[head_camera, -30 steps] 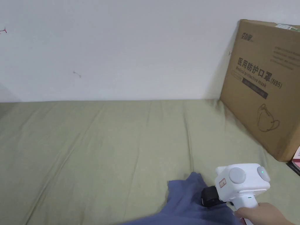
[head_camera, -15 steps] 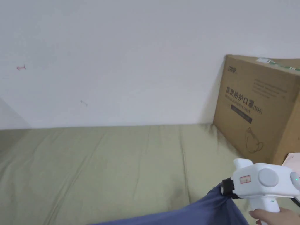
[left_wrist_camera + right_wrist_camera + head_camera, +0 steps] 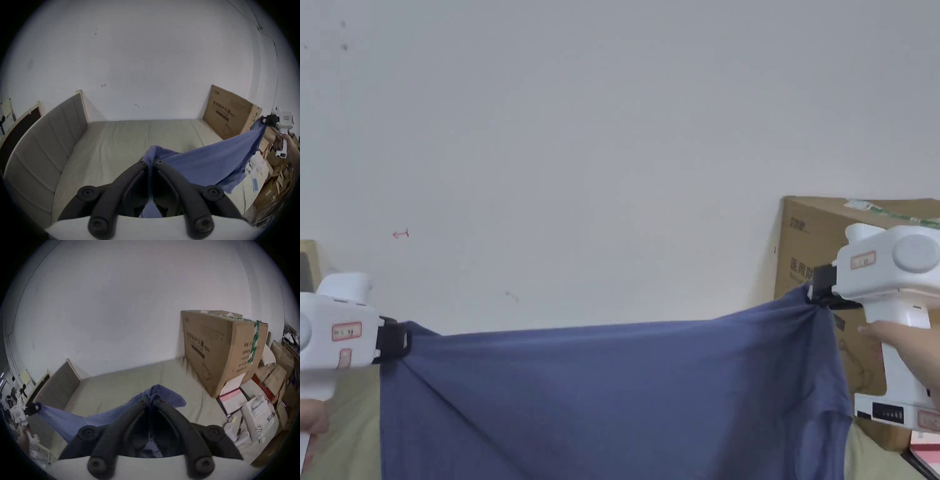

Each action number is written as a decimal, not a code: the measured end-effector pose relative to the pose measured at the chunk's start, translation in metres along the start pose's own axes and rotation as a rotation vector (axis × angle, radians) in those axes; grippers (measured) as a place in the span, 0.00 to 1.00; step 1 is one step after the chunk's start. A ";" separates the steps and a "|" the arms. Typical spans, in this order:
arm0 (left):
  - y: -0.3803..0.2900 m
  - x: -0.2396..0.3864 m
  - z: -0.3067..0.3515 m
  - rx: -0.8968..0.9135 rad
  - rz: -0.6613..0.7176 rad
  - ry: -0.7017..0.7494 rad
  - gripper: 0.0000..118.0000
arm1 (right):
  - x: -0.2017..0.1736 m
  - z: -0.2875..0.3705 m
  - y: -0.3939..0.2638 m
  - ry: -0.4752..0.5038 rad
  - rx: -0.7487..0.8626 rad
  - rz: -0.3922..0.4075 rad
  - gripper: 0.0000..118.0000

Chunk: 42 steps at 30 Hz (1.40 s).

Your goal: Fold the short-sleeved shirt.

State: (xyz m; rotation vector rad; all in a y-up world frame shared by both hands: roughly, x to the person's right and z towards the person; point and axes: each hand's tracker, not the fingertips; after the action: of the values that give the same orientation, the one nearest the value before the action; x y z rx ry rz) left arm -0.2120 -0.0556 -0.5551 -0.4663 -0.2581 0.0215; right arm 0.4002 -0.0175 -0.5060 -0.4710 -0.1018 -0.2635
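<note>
A blue short-sleeved shirt point(image 3: 612, 394) hangs stretched in the air above the bed, held at its two upper corners. My left gripper point(image 3: 400, 340) pinches the left corner, its jaws shut on the cloth point(image 3: 150, 160). At the right, my right gripper point(image 3: 815, 292) is higher and clamps the other corner, with blue fabric bunched between its jaws point(image 3: 151, 395). The shirt's top edge sags a little between them. A sleeve point(image 3: 837, 437) droops at the right side. The shirt's lower part is cut off by the head view's bottom edge.
An olive-covered bed point(image 3: 129, 141) lies below, against a white wall. A large cardboard box point(image 3: 224, 350) stands on its right end. Stacked boxes and papers point(image 3: 253, 402) crowd the right side. A padded headboard point(image 3: 48, 134) closes the left end.
Both grippers have lifted the shirt off the bed and spread it wide in the air; the right gripper rose clearly. The head camera tilted upward, so the left gripper came into view.
</note>
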 end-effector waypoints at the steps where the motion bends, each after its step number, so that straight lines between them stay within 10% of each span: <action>1: 0.011 -0.002 -0.002 0.014 0.004 0.001 0.02 | -0.005 0.000 0.012 -0.016 0.024 0.031 0.01; 17: 0.154 -0.009 -0.083 0.245 0.142 0.016 0.02 | -0.044 -0.056 0.161 -0.072 0.291 -0.076 0.01; 24: 0.166 -0.017 -0.116 0.361 0.166 0.017 0.02 | -0.055 -0.084 0.171 -0.115 0.406 0.087 0.01; 30: 0.094 -0.014 -0.157 0.291 0.155 0.071 0.02 | -0.048 -0.131 0.092 -0.147 0.394 0.122 0.01; 42: -0.212 -0.031 -0.165 -0.333 0.238 0.028 0.02 | 0.068 -0.159 -0.245 -0.162 -0.291 0.036 0.01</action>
State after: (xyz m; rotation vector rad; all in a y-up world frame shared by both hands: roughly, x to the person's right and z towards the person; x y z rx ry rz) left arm -0.2086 -0.3202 -0.6094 -0.8266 -0.1774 0.2061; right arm 0.4043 -0.3162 -0.5295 -0.7829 -0.2148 -0.2051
